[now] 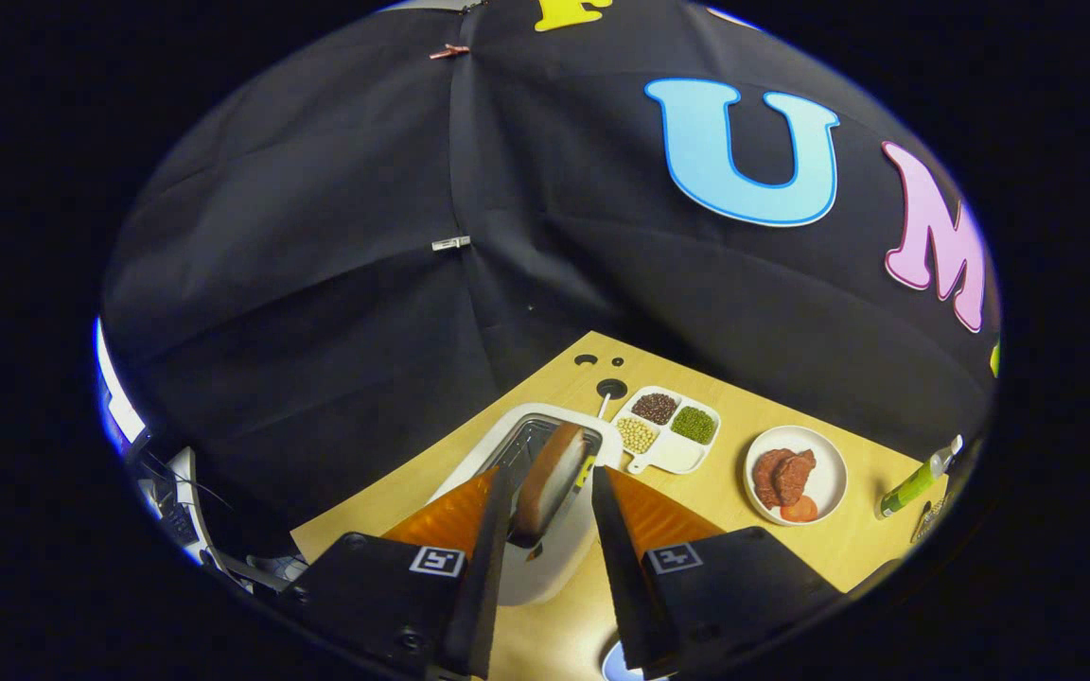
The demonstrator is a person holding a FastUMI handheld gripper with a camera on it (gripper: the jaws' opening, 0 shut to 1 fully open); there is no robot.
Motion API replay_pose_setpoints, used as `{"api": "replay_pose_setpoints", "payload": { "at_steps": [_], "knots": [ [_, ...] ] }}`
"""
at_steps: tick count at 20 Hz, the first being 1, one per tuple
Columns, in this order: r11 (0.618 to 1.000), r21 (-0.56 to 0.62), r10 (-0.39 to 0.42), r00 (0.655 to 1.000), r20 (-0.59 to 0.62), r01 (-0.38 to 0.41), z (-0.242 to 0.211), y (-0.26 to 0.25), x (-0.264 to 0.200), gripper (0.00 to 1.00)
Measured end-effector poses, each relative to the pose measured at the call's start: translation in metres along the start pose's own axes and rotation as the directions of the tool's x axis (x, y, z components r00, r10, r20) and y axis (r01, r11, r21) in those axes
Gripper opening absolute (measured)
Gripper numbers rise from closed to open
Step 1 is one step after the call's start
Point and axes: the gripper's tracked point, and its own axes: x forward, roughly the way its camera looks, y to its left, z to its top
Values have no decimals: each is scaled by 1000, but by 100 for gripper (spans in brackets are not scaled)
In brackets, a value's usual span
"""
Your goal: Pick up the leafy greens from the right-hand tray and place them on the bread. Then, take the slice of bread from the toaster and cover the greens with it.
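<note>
A slice of bread (550, 478) with a brown crust stands tilted between my fingers, over the slot of the white toaster (545, 412). My gripper (552, 470) is shut on the slice: the left finger (493, 530) lies against its lower side and the right finger (606, 530) meets its upper edge. The slice's lower end hangs in front of the toaster's near wall.
Beyond the toaster on the wooden table sits a white divided tray (682, 459) of beans. To its right are a white plate (834, 473) with meat and a tomato slice, and a green bottle (914, 484). A bluish round rim (619, 664) shows below the right finger.
</note>
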Motion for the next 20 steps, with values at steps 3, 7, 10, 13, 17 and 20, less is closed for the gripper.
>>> {"api": "replay_pose_setpoints", "payload": {
  "at_steps": [3,7,10,13,17,20],
  "knots": [
    [999,-10,-41,998,-46,41,-12,3,25,55],
    [996,-5,-87,991,-101,87,-25,-2,47,55],
    [994,7,-104,985,-140,106,-36,-4,58,55],
    [987,18,-156,978,-134,160,-33,-13,62,46],
    [988,63,-129,980,-154,140,-29,-6,62,16],
    [989,71,-121,985,-126,131,-20,-2,54,12]
  ]
}}
